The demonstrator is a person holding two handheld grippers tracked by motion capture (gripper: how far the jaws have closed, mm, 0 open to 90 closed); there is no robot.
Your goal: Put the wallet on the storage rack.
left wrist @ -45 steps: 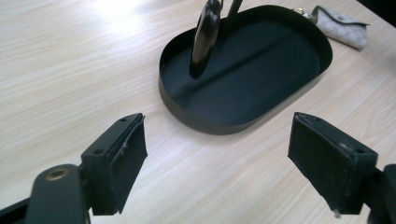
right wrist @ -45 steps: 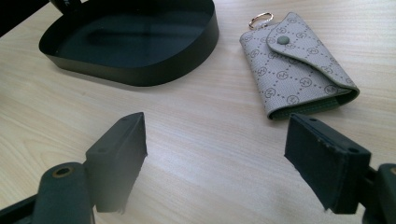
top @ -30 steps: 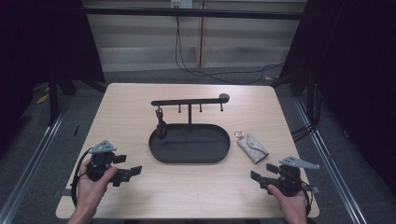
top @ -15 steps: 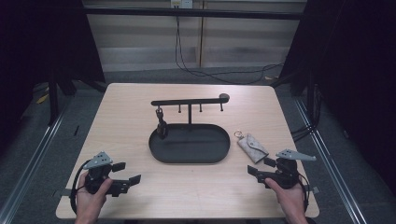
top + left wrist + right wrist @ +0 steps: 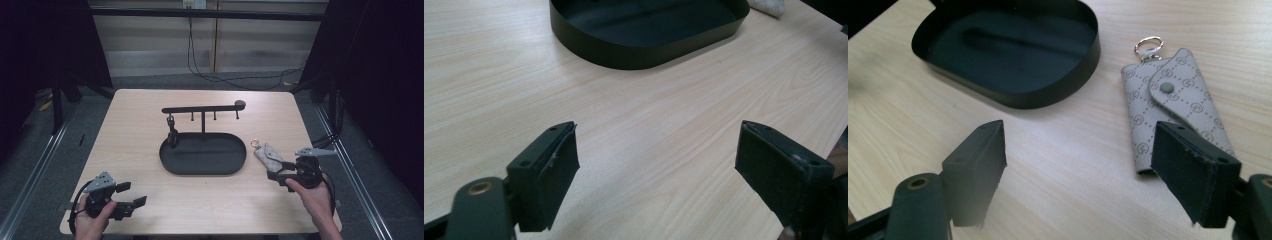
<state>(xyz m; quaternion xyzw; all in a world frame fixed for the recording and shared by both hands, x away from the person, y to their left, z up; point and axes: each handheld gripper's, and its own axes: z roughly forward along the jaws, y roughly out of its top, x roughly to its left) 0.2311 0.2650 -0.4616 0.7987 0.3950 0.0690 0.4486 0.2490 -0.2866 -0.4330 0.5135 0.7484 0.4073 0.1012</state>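
At a pale wooden bench (image 5: 140, 125), I hold a two-jaw gripper in each hand, both with jaws spread wide and gripping nothing. My left gripper (image 5: 131, 194) sits low at the near left corner of the bench, well apart from everything else, its jaws pointing across the bare wood toward a black oval tray (image 5: 170, 160) that stands at the middle of the bench; the left gripper view shows that tray's near wall (image 5: 624, 52) beyond the open jaws. A black stand (image 5: 202, 108) rises from the back of the tray, its crossbar carrying small pegs, and a dark piece hangs from the peg at the left end, down to the tray's rim. My right gripper (image 5: 280, 169) hovers at the near right, just beside a grey patterned key pouch (image 5: 266, 155) that lies flat on the bench to the right of the tray, apart from its wall. In the right gripper view, the key pouch (image 5: 1168, 110) shows a flap closed with a single snap and a metal ring at its far end, and my right-hand jaw crosses in front of its near corner; whether that jaw touches it I cannot tell.
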